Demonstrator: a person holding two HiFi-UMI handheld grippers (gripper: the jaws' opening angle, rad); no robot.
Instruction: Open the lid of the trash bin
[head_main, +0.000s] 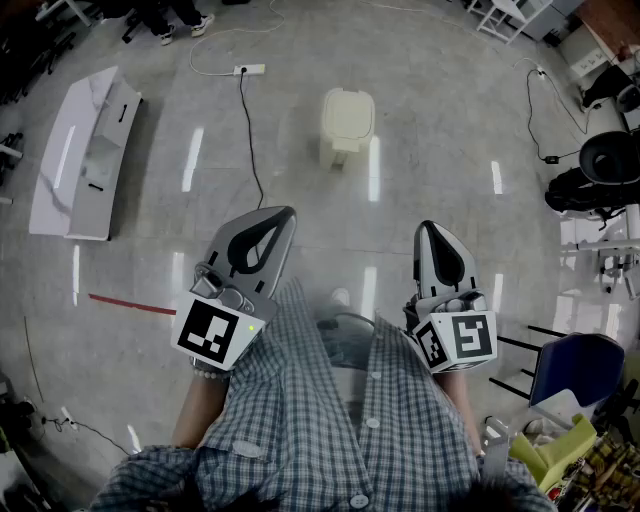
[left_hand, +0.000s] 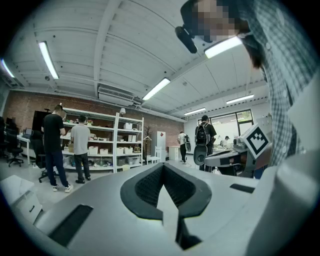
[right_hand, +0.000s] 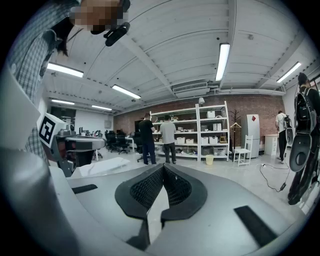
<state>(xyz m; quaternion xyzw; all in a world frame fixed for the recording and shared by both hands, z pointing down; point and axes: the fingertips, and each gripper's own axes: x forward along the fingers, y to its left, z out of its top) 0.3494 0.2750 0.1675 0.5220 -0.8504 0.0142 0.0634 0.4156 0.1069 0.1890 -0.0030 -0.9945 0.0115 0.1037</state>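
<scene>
Hands hidden behind marker cubes (head_main: 215, 333); only left forearm (head_main: 198, 405) shows beside checked shirt (head_main: 320, 420). Left gripper (head_main: 284, 214) held at chest, nose angled forward and inward, jaws closed tip to tip, gripping nothing. Bin (head_main: 347, 124) on floor well ahead, between gripper lines, lid down, hinge side unclear. Right gripper (head_main: 428, 228) alongside, pointing forward, jaws together, empty.

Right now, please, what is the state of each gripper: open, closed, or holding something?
Left gripper: closed, jaws together, holding nothing.
Right gripper: closed, jaws together, holding nothing.
</scene>
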